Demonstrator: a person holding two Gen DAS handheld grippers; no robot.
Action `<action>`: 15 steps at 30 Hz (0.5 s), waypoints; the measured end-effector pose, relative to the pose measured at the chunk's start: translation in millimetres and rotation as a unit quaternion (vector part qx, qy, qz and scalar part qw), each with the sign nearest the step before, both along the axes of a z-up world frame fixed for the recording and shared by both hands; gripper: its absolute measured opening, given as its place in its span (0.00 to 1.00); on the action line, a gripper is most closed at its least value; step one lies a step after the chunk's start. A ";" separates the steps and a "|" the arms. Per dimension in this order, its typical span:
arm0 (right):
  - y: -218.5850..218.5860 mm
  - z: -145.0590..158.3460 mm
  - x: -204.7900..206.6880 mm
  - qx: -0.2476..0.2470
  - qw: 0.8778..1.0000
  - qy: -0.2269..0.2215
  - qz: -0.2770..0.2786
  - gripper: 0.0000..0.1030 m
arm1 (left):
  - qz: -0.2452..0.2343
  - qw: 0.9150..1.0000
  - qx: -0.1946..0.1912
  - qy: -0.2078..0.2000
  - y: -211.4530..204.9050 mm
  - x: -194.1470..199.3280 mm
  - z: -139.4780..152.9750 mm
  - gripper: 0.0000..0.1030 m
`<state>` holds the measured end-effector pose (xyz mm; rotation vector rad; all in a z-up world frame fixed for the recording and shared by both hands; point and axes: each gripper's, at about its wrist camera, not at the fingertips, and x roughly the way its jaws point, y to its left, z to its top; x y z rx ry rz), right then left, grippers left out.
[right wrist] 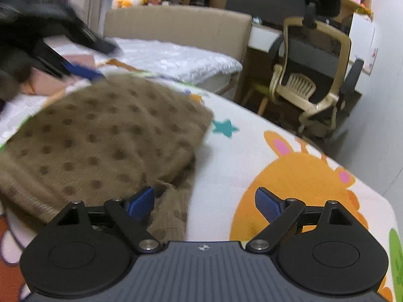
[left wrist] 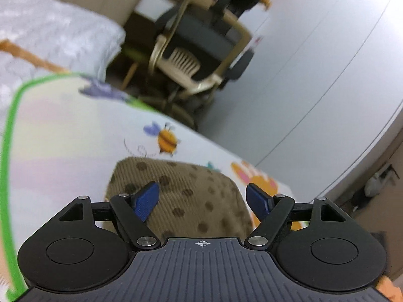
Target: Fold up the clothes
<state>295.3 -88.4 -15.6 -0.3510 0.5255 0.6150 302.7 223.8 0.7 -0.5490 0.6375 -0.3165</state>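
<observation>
Brown dotted garment (right wrist: 105, 138) lies on the cartoon mat (right wrist: 252, 156); left gripper (left wrist: 202, 198) and right gripper (right wrist: 204, 202) tilt downward over it, jaws spread, empty.

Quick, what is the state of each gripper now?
Left gripper: open, holding nothing, above the brown garment.
Right gripper: open, holding nothing.

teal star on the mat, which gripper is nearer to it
Right. The right gripper hangs just below the teal star; the left gripper sits across the brown dotted garment, farther away.
</observation>
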 end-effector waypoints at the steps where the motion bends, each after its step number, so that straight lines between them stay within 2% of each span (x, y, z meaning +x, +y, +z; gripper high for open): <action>1: -0.6 7.0 -5.3 0.012 1.000 -0.006 0.007 0.86 | -0.008 1.000 -0.003 0.004 0.2 6.3 -1.3 0.79; 3: 1.7 20.8 -13.6 0.038 0.999 -0.012 0.027 0.86 | -0.013 1.000 0.010 0.011 -2.9 16.4 0.9 0.79; 5: 9.7 32.0 -19.2 0.067 0.996 -0.001 0.055 0.86 | -0.019 0.999 0.043 0.008 -7.9 17.7 1.2 0.80; 8: 30.0 30.7 -22.7 0.096 0.990 0.051 0.088 0.86 | -0.016 0.997 0.075 -0.002 -15.5 8.7 2.7 0.80; 11: 49.6 6.3 -25.3 0.084 0.987 0.103 0.094 0.86 | 0.006 0.996 0.083 -0.011 -13.9 -9.1 9.1 0.80; 15: 49.2 1.3 -40.2 0.082 0.986 0.096 0.106 0.88 | 0.036 0.993 0.112 -0.021 -13.4 -50.7 16.1 0.87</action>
